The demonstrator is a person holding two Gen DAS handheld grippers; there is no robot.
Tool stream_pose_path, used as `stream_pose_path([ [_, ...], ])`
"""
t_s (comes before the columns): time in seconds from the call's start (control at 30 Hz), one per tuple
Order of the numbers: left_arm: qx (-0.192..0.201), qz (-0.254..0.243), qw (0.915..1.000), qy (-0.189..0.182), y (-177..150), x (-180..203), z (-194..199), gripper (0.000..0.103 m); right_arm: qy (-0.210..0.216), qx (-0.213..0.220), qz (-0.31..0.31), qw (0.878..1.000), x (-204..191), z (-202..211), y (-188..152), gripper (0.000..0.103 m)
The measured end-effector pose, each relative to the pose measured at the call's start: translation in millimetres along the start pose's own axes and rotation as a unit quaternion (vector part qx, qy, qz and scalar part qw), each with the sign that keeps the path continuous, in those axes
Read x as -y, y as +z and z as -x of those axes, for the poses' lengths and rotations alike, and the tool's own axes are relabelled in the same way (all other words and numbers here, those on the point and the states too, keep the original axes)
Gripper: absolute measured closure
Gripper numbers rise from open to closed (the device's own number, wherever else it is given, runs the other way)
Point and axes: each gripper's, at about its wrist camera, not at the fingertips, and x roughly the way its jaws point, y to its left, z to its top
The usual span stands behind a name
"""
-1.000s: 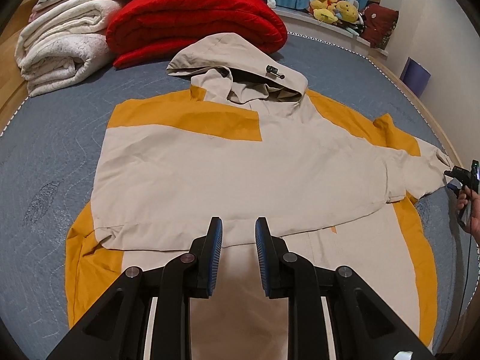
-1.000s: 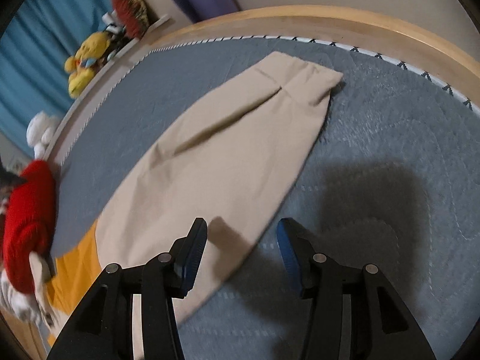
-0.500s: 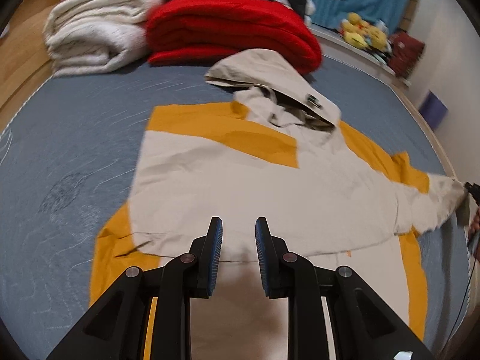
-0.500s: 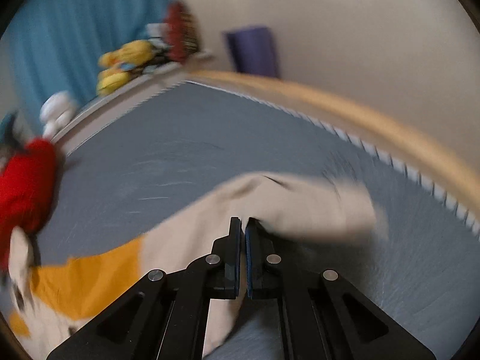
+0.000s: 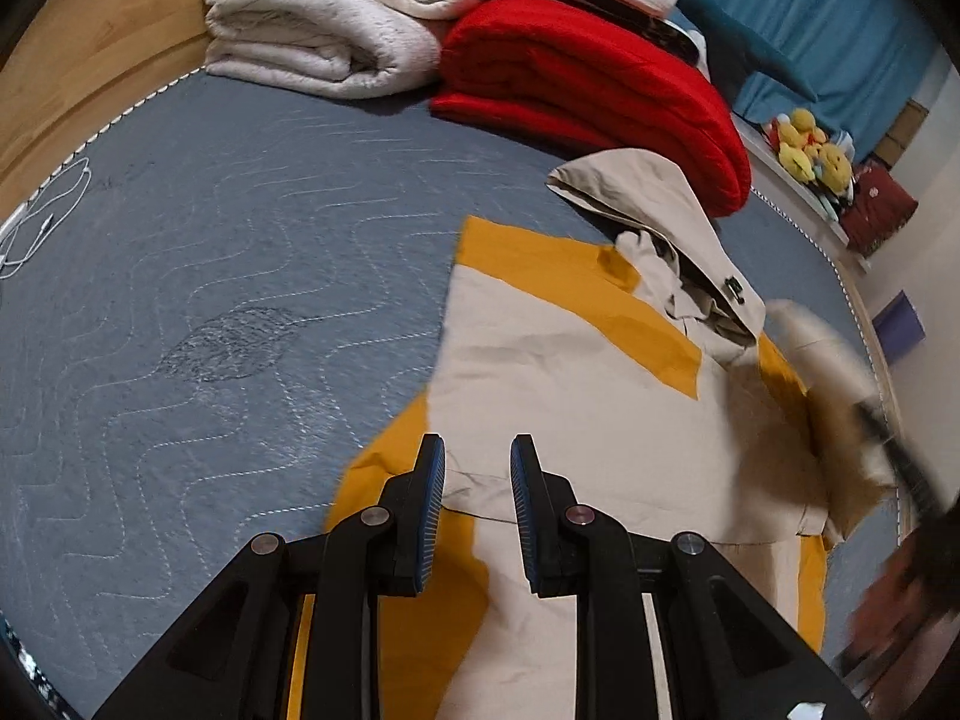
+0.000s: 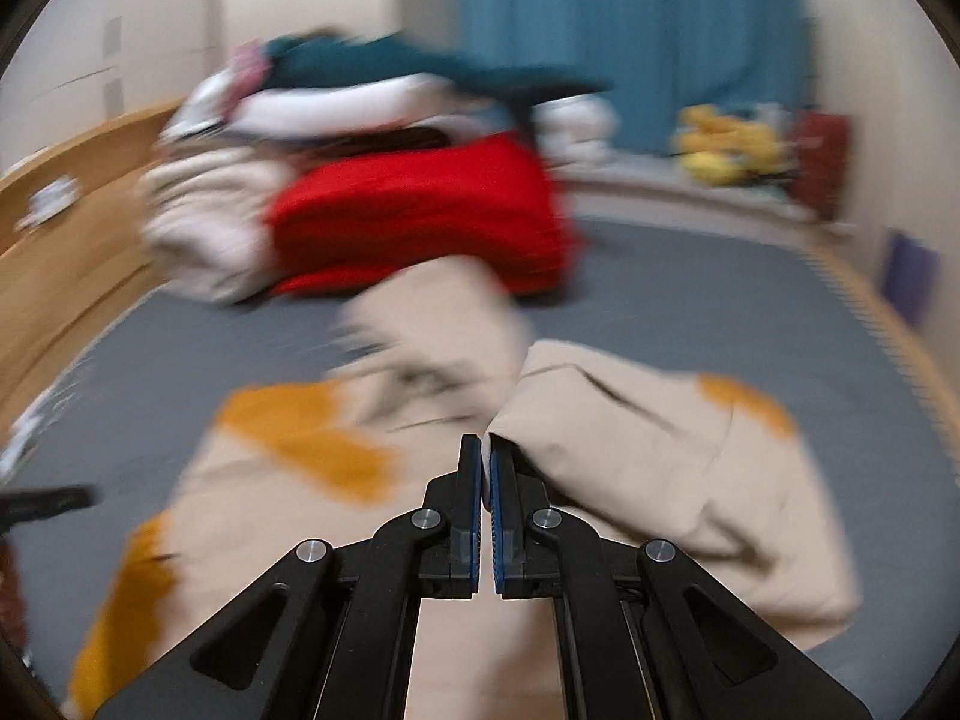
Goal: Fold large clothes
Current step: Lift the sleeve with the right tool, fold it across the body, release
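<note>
My right gripper [image 6: 486, 450] has its jaws pressed together on the cuff end of the beige sleeve [image 6: 630, 420] of the hooded jacket [image 5: 576, 396], which lies spread on the grey quilted bed [image 5: 240, 276], and the sleeve drapes from the jaws over the jacket body. My left gripper [image 5: 477, 480] hovers above the lower left edge of the jacket with its jaws slightly spread and nothing between them. Risk one: the pinch holds only a thin margin of fabric, so a fast carry may pull the sleeve free and drop it short of the fold line. Risk two: the body is not pinned, so drag from the sleeve may shift or wrinkle the jacket and skew the fold. Risk three: an overlong carry may push the sleeve past the far edge toward the hood [image 5: 648, 198], which lies just beside the red blanket [image 5: 588, 90] and the folded white blanket [image 5: 318, 18].
</note>
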Motion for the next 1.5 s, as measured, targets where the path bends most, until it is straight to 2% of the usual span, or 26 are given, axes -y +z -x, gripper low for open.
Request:
stream_pose_path([
  [0.07, -0.005, 0.006, 1.0000, -0.005, 3, -7, 0, 0.083, 0.040, -0.025, 0.014, 0.999, -47, -17, -20, 0.100],
  [0.13, -0.016, 0.005, 0.9998, -0.013, 2, -7, -3, 0.083, 0.057, -0.063, 0.023, 0.996, -83, -40, -48, 0.098],
  [0.17, -0.024, 0.002, 0.9995, -0.019, 2, -6, -6, 0.083, 0.066, -0.107, 0.025, 0.992, -97, -59, -64, 0.094],
  [0.23, -0.034, -0.003, 0.9991, -0.027, 0, -3, -9, 0.083, 0.071, -0.169, 0.017, 0.983, -106, -78, -89, 0.093],
  [0.3, -0.041, -0.009, 0.9983, -0.040, -2, 3, -12, 0.083, 0.067, -0.202, 0.003, 0.977, -97, -82, -99, 0.093],
  [0.43, -0.044, -0.022, 0.9971, -0.057, -6, 20, -18, 0.083, 0.045, -0.193, -0.012, 0.980, -61, -37, -95, 0.086],
  [0.57, -0.037, -0.044, 0.9936, -0.097, -16, 54, -25, 0.083, 0.011, -0.160, -0.061, 0.985, -15, 30, -91, 0.065],
  [0.7, -0.032, -0.095, 0.9857, -0.135, -35, 101, -35, 0.083, -0.023, -0.105, -0.134, 0.985, 37, 81, -101, 0.062],
  [0.77, -0.034, -0.123, 0.9797, -0.154, -48, 127, -42, 0.083, -0.031, -0.102, -0.179, 0.978, 60, 81, -113, 0.062],
  [0.83, -0.035, -0.150, 0.9736, -0.168, -64, 151, -49, 0.083, -0.023, -0.131, -0.240, 0.962, 85, 62, -124, 0.062],
  [0.9, -0.032, -0.170, 0.9698, -0.173, -75, 167, -55, 0.083, -0.003, -0.147, -0.275, 0.950, 100, 40, -133, 0.062],
  [0.93, -0.030, -0.178, 0.9686, -0.171, -80, 176, -60, 0.083, -0.009, -0.165, -0.282, 0.945, 105, 28, -138, 0.062],
  [1.0, -0.031, -0.181, 0.9680, -0.171, -85, 188, -70, 0.082, -0.003, -0.174, -0.312, 0.934, 113, 14, -146, 0.062],
  [1.07, -0.039, -0.178, 0.9688, -0.168, -90, 200, -87, 0.076, 0.008, -0.177, -0.347, 0.921, 121, 3, -150, 0.062],
  [1.13, -0.052, -0.178, 0.9713, -0.149, -94, 206, -104, 0.055, 0.018, -0.177, -0.369, 0.912, 127, -7, -150, 0.062],
  [1.2, -0.073, -0.177, 0.9725, -0.134, -102, 207, -123, 0.052, 0.016, -0.173, -0.381, 0.908, 132, -12, -150, 0.062],
  [1.3, -0.085, -0.209, 0.9681, -0.109, -116, 212, -139, 0.049, 0.011, -0.180, -0.414, 0.892, 143, -13, -160, 0.062],
  [1.43, -0.076, -0.245, 0.9628, -0.086, -121, 218, -144, 0.049, 0.011, -0.184, -0.450, 0.874, 163, -18, -168, 0.064],
  [1.47, -0.074, -0.242, 0.9636, -0.086, -121, 217, -144, 0.053, 0.010, -0.182, -0.454, 0.872, 167, -19, -168, 0.069],
  [1.5, -0.072, -0.240, 0.9649, -0.080, -120, 215, -145, 0.064, 0.009, -0.180, -0.457, 0.871, 170, -21, -168, 0.076],
])
